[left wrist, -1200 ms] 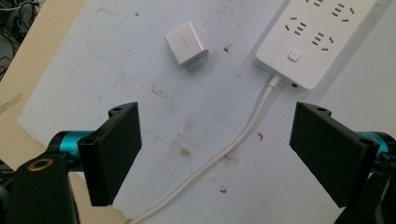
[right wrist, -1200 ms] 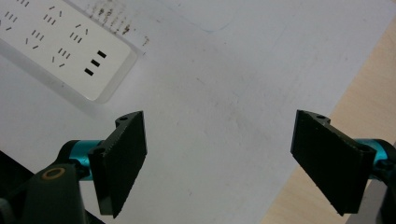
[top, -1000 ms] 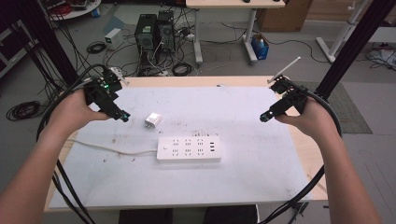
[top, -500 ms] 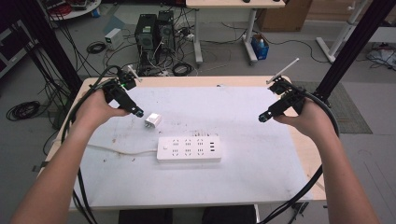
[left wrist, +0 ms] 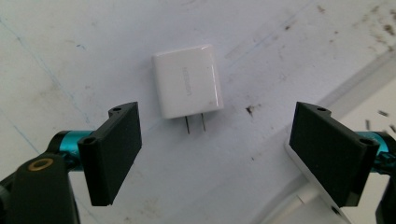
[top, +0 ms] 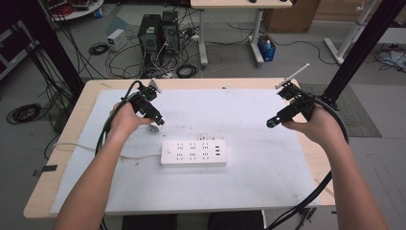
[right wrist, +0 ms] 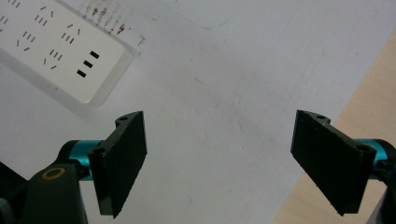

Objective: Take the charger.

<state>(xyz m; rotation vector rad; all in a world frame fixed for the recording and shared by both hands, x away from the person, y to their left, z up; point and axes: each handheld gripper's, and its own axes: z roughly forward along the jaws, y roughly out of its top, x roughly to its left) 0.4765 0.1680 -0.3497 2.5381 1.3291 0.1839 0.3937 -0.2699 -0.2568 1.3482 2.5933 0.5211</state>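
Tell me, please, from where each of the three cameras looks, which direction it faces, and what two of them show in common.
High view: above the person's side, facing forward and down on the table; both forearms, left gripper and right gripper show.
Left gripper view: rides on the left gripper, looking down between its open jaws at the white charger.
Right gripper view: rides on the right gripper, looking down between its open jaws at the white sheet.
Shared: the power strip shows in the high view and the right gripper view.

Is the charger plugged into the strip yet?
No. The charger lies flat on the table, prongs bare, apart from the power strip.
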